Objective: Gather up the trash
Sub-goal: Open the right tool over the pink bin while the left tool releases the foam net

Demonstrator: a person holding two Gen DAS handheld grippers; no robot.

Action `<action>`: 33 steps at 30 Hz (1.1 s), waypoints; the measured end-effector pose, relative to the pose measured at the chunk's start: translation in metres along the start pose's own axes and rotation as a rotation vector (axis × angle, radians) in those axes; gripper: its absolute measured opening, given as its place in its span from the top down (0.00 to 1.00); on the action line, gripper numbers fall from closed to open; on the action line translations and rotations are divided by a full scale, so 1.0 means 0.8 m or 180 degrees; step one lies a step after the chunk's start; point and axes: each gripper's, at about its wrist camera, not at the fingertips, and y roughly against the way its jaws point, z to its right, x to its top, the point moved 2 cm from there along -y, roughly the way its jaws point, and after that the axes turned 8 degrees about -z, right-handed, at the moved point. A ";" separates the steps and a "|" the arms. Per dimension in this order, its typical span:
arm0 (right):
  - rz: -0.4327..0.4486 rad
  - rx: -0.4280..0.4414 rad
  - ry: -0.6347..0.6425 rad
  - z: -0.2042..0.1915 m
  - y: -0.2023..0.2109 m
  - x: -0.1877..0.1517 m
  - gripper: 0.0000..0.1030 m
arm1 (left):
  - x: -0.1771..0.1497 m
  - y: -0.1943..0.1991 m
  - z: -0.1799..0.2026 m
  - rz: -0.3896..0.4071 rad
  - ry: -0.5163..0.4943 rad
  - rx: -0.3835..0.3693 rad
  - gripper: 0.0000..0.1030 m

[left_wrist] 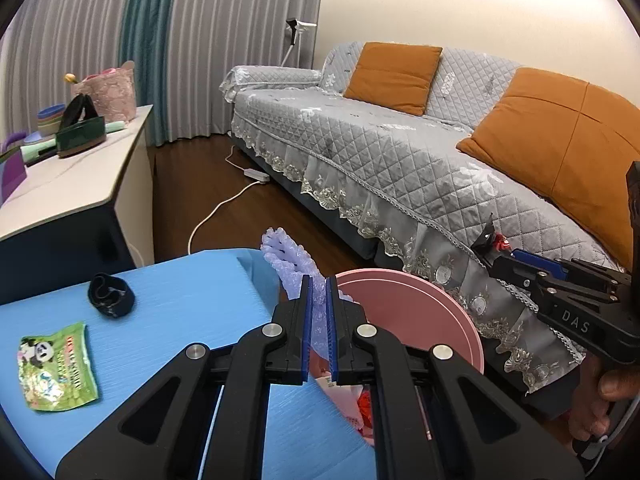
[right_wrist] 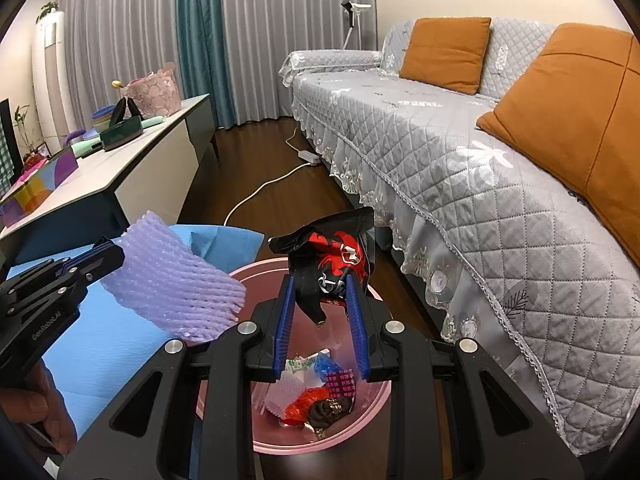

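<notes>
Over the pink bin (right_wrist: 372,412) I have both pieces of trash in hand. My right gripper (right_wrist: 320,304) is clamped at a narrow gap on a black-and-red snack wrapper (right_wrist: 340,256), which stands up from the jaws and hangs directly above the bin's mouth, so for this one the drop is straight down. My left gripper (left_wrist: 319,312) is pinched nearly closed on a purple foam fruit net (right_wrist: 176,284); the net's long axis runs from the jaws out toward the bin, its free end reaching over the near rim while the pinched end sits over the blue table edge (right_wrist: 120,344). So the right hand is the nearer to a clean drop, and I judge the left needs to travel a little further over the rim first.

Inside the bin lie other wrappers, among them red, white and blue scraps. On the blue table behind my left hand sit a green panda snack packet (left_wrist: 56,364) and a black band (left_wrist: 110,295), both apparently yet to be collected.

Legible writing: "DAS" on the right gripper's body in the left view, "GenRobot.AI" on the left gripper's body in the right view. The wrapper's white characters I cannot read.
</notes>
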 end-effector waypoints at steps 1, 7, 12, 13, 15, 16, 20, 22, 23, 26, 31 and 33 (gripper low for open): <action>-0.0014 0.0002 -0.0004 0.001 -0.003 0.000 0.74 | 0.001 -0.004 0.002 -0.0009 -0.0001 -0.0009 0.94; -0.0020 0.0023 -0.0049 0.002 -0.010 0.004 0.74 | 0.008 -0.016 0.012 -0.0034 -0.0014 -0.0053 0.94; -0.0006 0.0022 -0.0048 0.000 -0.014 0.006 0.71 | 0.011 -0.023 0.015 -0.0110 -0.0031 -0.0061 0.92; -0.0016 -0.0008 -0.0032 -0.002 -0.014 0.007 0.59 | 0.012 -0.024 0.013 -0.0128 -0.0022 -0.0073 0.88; -0.0003 -0.0039 -0.0041 -0.002 -0.013 0.007 0.46 | 0.012 -0.020 0.009 -0.0120 0.0018 -0.0058 0.75; 0.0002 -0.0043 -0.0054 -0.003 -0.012 0.008 0.45 | 0.011 -0.017 0.007 -0.0111 0.0039 -0.0039 0.71; 0.0016 -0.0008 -0.0073 -0.005 -0.010 0.011 0.45 | 0.007 -0.001 -0.004 -0.0096 0.0094 0.0049 0.71; 0.0027 0.0002 -0.0069 -0.007 -0.008 0.011 0.45 | 0.005 0.007 -0.010 -0.0085 0.0103 0.0100 0.71; 0.0035 0.0012 -0.0070 -0.009 -0.007 0.012 0.45 | 0.003 0.015 -0.016 -0.0073 0.0117 0.0141 0.71; 0.0057 0.0046 -0.0086 -0.014 -0.003 0.013 0.45 | 0.000 0.033 -0.029 -0.0051 0.0154 0.0216 0.71; 0.0107 0.0158 -0.0137 -0.027 0.009 0.015 0.45 | -0.006 0.072 -0.054 0.0032 0.0193 0.0366 0.71; 0.0138 0.0213 -0.0142 -0.036 0.015 0.016 0.45 | -0.008 0.089 -0.066 0.0076 0.0223 0.0432 0.71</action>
